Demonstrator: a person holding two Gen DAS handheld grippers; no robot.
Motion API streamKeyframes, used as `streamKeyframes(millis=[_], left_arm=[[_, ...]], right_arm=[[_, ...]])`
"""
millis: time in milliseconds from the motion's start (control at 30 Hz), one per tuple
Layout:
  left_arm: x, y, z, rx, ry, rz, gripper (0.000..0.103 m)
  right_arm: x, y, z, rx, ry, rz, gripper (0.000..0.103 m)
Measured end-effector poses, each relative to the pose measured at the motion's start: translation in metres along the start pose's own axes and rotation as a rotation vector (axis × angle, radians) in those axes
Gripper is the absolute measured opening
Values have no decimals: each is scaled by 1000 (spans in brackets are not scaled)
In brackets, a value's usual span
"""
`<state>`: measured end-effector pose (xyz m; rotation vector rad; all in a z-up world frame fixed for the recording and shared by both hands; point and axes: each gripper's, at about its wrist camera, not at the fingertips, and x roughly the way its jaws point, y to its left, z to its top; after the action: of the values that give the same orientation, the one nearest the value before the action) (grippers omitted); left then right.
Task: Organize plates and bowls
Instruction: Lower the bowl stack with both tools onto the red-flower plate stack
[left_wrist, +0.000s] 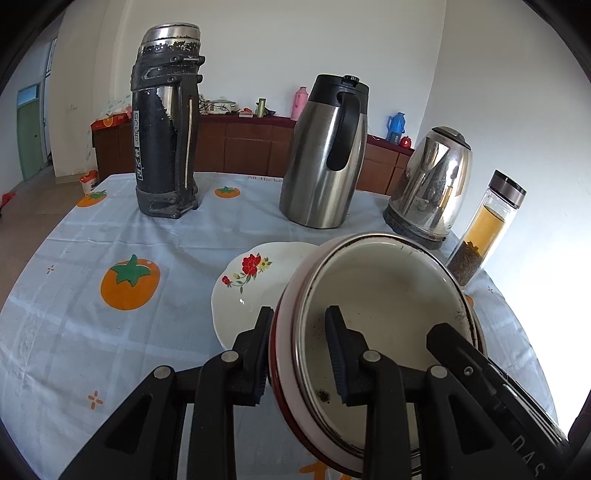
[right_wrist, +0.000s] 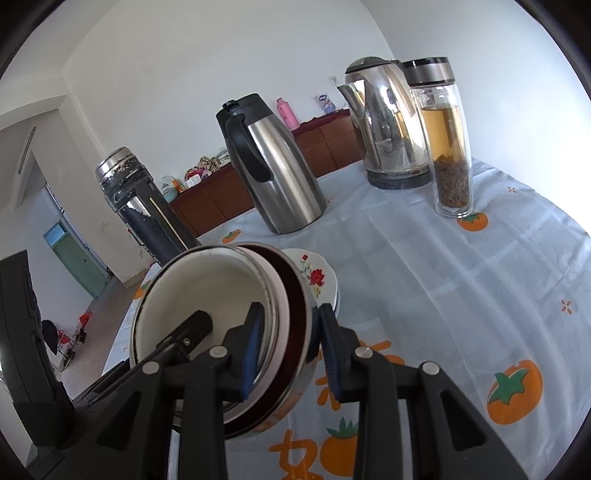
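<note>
A white enamel bowl (left_wrist: 384, 295) with a dark rim and red outside is held tilted above the table between both grippers. My left gripper (left_wrist: 301, 354) is shut on its left rim, one finger outside, one inside. My right gripper (right_wrist: 290, 350) is shut on its right rim; in the right wrist view the bowl (right_wrist: 207, 291) fills the lower left. The right gripper's finger tip (left_wrist: 450, 339) shows inside the bowl in the left wrist view. A white plate with a red flower (left_wrist: 255, 280) lies on the tablecloth just behind the bowl; it also shows in the right wrist view (right_wrist: 317, 277).
On the tablecloth with orange fruit prints (left_wrist: 129, 284) stand a black flask (left_wrist: 166, 122), a steel jug with a black handle (left_wrist: 325, 155), a steel kettle (left_wrist: 432, 184) and a glass tea bottle (left_wrist: 484, 229). A brown cabinet (left_wrist: 240, 144) runs along the back wall.
</note>
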<state>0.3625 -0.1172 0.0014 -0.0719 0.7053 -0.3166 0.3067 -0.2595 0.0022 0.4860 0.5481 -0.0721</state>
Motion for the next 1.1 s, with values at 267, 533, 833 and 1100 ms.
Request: streamKeyframes(millis=[267, 533, 833, 1100], left_arm=[[14, 0, 10, -17, 1, -3, 31], [34, 3, 18, -36, 14, -5, 31], [49, 9, 23, -62, 29, 1, 31], [65, 8, 22, -72, 67, 2, 31]], right_arm=[[14, -2, 12, -1, -4, -3, 30], [34, -4, 22, -12, 7, -9, 30], [51, -2, 30, -28, 24, -10, 30], [63, -9, 30, -25, 48, -23, 31]])
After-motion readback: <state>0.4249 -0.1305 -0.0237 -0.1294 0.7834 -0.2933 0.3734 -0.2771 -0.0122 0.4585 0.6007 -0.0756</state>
